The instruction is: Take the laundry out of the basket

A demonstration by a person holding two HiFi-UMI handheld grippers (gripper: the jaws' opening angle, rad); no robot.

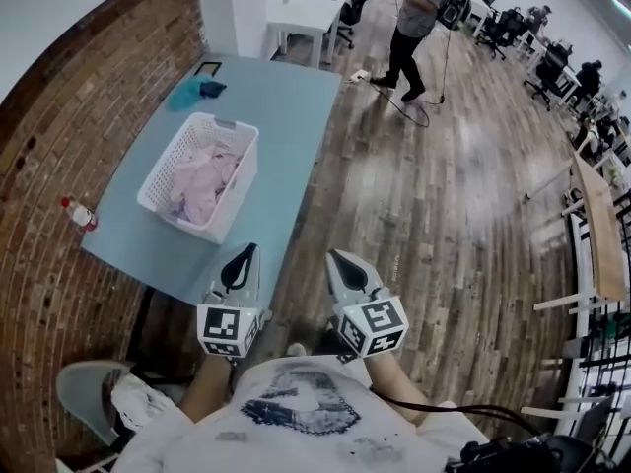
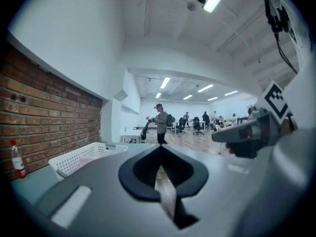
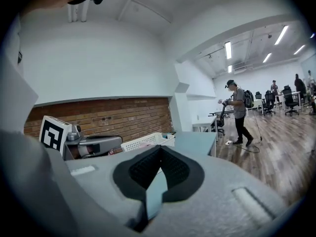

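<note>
A white slotted laundry basket [image 1: 158, 180] stands on the pale blue table [image 1: 266, 116], with pink and lilac laundry [image 1: 202, 183] heaped inside. Both grippers hang off the table's near corner, short of the basket. My left gripper [image 1: 248, 249] is over the table's near edge, shut and holding nothing. My right gripper [image 1: 332, 256] is above the wooden floor beside it, also shut and holding nothing. In the left gripper view the jaws [image 2: 159, 147] meet at their tips and the basket [image 2: 79, 157] lies ahead to the left. In the right gripper view the basket [image 3: 145, 141] shows beyond the closed jaws [image 3: 159, 149].
A brick wall [image 1: 59, 116] runs along the table's left side. A red-capped bottle [image 1: 79, 213] stands on the table's left edge, and a blue cloth [image 1: 197, 91] lies at the far end. A person [image 1: 414, 28] stands on the wooden floor by white desks [image 1: 306, 13].
</note>
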